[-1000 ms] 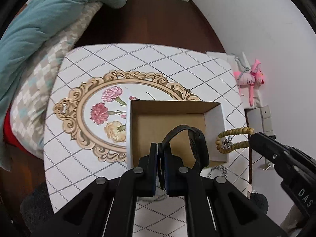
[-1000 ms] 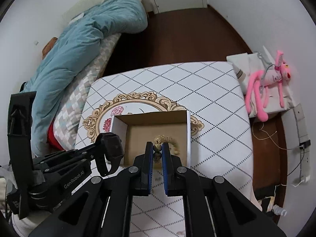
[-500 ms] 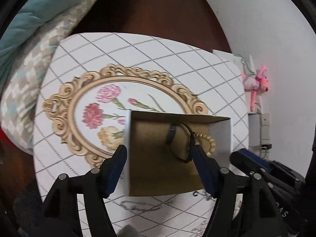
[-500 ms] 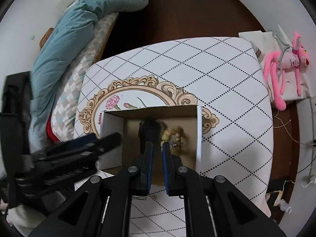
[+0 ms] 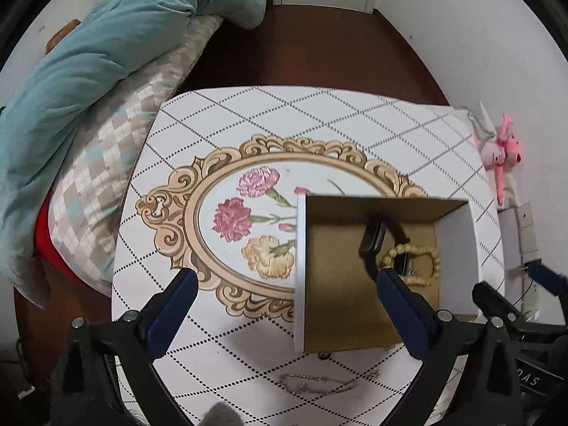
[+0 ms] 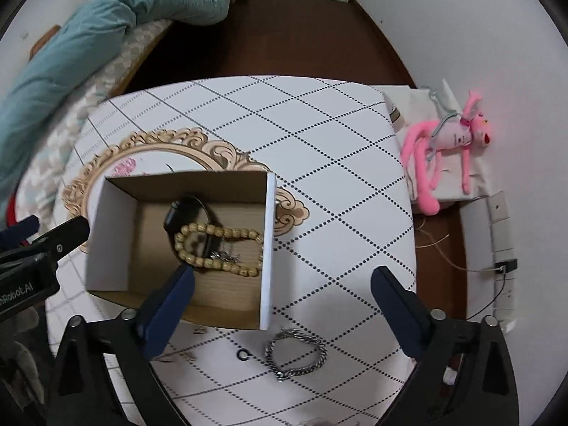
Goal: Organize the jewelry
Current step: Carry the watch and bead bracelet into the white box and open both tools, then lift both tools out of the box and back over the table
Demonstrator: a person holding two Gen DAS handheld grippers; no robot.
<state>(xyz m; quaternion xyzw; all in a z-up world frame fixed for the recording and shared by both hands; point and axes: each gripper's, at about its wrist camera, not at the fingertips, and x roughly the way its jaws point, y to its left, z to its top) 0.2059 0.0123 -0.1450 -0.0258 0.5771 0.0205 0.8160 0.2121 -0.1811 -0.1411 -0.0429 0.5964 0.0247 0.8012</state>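
Observation:
An open cardboard box [image 6: 268,248] [image 5: 300,266] stands on the table. Inside lie a black watch [image 6: 177,214] [image 5: 371,238] and a wooden bead bracelet [image 6: 216,232] [image 5: 431,259] with a small silver charm [image 6: 223,256]. My left gripper [image 5: 284,280] is open and empty above the table, its right finger over the box. My right gripper [image 6: 282,278] is open and empty above the box's right wall. A silver chain bracelet [image 6: 296,355] and a small black ring [image 6: 242,354] lie on the table in front of the box. A thin chain [image 5: 316,383] lies near the table's front edge.
The table [image 6: 319,135] has a diamond-patterned cloth with a floral oval print [image 5: 248,213]. A bed with a teal duvet [image 5: 106,53] is at the left. A pink plush toy [image 6: 447,142] lies on a white ledge at the right, by the wall.
My left gripper opened and dropped the watch into the box. My right gripper opened and released the bead bracelet into the box. Both grippers pulled back.

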